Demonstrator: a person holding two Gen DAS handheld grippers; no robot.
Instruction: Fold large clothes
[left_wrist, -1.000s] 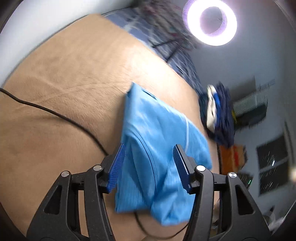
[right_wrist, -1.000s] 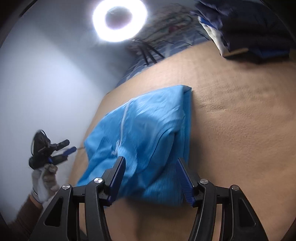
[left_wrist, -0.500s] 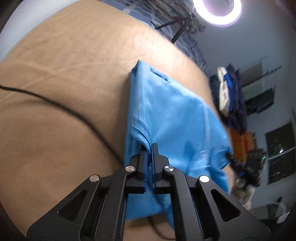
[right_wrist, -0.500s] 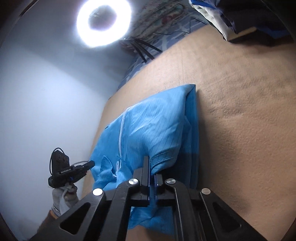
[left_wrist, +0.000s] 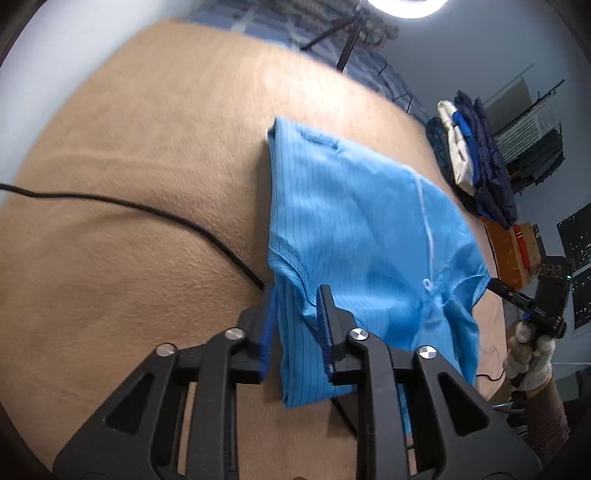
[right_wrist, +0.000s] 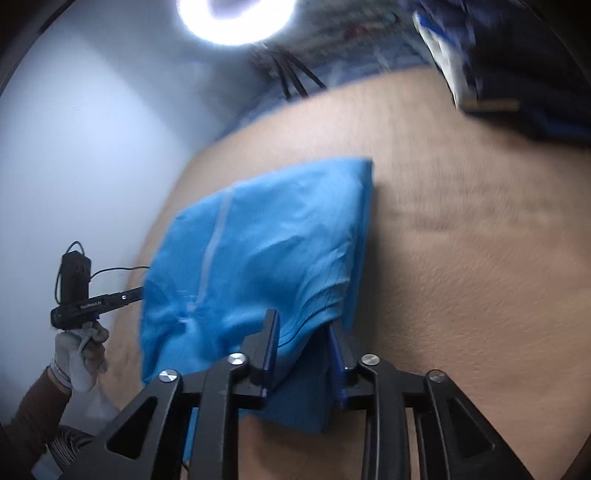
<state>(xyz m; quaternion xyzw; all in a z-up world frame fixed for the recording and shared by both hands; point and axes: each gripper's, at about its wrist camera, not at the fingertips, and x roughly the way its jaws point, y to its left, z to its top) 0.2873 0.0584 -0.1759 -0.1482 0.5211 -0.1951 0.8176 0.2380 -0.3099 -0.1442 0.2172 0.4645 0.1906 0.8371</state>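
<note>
A light blue pinstriped garment lies folded into a rough rectangle on the tan covered table. My left gripper straddles its near left corner. The jaws are opening, and the cloth lies slack between the blue pads without being pinched. In the right wrist view the garment is blurred. My right gripper is at its near right corner, jaws opening, with a loose hump of fabric between them. Each view shows the other gloved hand holding its gripper at the garment's opposite corner.
A black cable crosses the table and runs under the garment's left edge. A pile of dark blue and white clothes sits at the table's far side. A ring light glares above, and orange boxes stand beyond the table.
Both grippers were wide open over the garment's near edge, then clamped shut on it, and now their jaws have parted again. The fabric has dropped slack.
</note>
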